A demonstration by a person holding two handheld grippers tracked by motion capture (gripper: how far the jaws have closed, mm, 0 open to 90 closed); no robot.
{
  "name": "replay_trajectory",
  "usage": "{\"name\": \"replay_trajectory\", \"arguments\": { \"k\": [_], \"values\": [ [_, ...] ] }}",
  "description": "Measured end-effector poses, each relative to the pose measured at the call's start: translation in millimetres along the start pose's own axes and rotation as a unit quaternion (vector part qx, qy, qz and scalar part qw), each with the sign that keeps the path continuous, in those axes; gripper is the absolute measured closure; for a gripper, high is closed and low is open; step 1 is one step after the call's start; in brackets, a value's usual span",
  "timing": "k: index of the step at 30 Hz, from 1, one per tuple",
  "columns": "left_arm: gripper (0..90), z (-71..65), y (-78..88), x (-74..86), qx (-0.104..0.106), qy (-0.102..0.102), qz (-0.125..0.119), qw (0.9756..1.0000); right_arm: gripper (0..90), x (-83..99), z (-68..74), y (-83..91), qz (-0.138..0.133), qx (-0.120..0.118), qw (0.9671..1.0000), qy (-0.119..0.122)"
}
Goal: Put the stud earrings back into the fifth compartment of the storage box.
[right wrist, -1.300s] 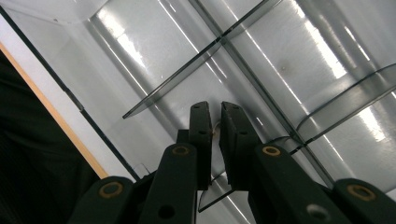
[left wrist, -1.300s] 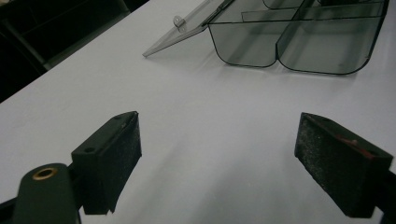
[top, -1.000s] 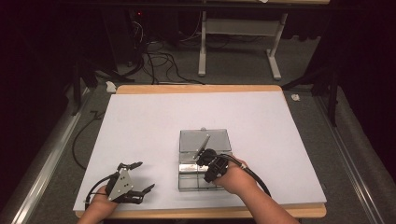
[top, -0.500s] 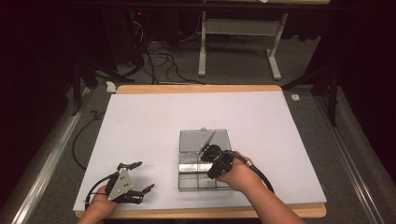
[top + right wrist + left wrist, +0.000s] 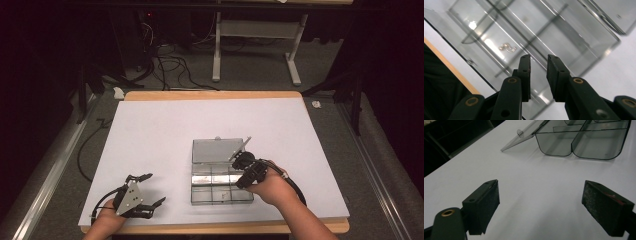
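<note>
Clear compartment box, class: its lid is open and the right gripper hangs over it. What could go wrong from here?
1. The right gripper, jaws slightly apart and holding nothing, might knock the propped lid.
2. It could nudge the light box across the smooth white table, since the open left gripper rests apart from it.

no text, label, brand or number is showing legibly anywhere; nothing is reading clearly on the clear box [image 5: 220, 172].

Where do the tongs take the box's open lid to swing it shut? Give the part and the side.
Probably the lid's free far edge, beside its small latch tab. The lid slopes back from the clear box's hinge down toward the table, so come from the far side, one pad under the thin panel, one over.
</note>
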State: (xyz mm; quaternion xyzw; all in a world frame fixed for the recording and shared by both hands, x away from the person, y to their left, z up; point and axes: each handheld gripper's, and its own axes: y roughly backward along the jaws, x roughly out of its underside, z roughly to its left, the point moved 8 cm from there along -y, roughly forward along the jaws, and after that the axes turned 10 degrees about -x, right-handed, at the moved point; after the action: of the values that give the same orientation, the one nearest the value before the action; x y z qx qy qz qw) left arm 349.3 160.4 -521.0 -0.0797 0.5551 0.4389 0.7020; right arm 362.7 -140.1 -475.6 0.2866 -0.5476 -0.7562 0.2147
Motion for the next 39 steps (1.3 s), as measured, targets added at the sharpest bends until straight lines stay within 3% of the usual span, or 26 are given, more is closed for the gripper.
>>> {"name": "replay_trajectory", "arguments": {
  "k": [6, 16, 20, 23, 24, 26, 29, 33, 39],
  "values": [
    [15.2, 0.2, -0.7, 0.3, -0.001, 0.001, 0.003, 1.0000, 70.0, 14.6, -20.3, 14.1, -0.021, 0.006, 0.9993, -0.029],
    [15.2, -0.2, -0.5, 0.3, -0.002, -0.001, 0.003, 1.0000, 67.6, 35.1, -43.5, 34.0, -0.039, 0.030, 0.9973, -0.055],
    [15.2, 0.3, -0.7, 0.4, -0.002, 0.000, 0.004, 1.0000, 63.5, 55.9, -65.2, 38.1, -0.043, 0.044, 0.9946, -0.084],
    [15.2, -0.5, -0.6, 0.3, -0.002, -0.004, 0.003, 1.0000, 61.2, 64.3, -73.5, 37.3, -0.043, 0.049, 0.9931, -0.097],
    [15.2, -0.8, -0.6, 0.3, -0.002, -0.005, 0.003, 1.0000, 60.2, 73.2, -80.9, 35.4, -0.044, 0.054, 0.9904, -0.120],
    [15.2, -0.4, -1.2, 0.5, -0.001, -0.003, 0.006, 1.0000, 59.6, 75.4, -84.8, 34.6, -0.045, 0.056, 0.9909, -0.114],
    [15.2, -0.6, -1.2, 0.5, -0.003, -0.005, 0.006, 1.0000, 55.3, 83.3, -93.3, 31.9, -0.054, 0.060, 0.9890, -0.124],
    [15.2, 0.2, -1.2, 0.6, -0.002, -0.001, 0.007, 1.0000, 50.8, 85.1, -95.2, 30.6, -0.067, 0.062, 0.9883, -0.122],
    [15.2, 0.3, -1.1, 0.5, -0.003, -0.001, 0.006, 1.0000, 43.9, 83.5, -93.1, 26.5, -0.118, 0.079, 0.9843, -0.106]
  ]
}}
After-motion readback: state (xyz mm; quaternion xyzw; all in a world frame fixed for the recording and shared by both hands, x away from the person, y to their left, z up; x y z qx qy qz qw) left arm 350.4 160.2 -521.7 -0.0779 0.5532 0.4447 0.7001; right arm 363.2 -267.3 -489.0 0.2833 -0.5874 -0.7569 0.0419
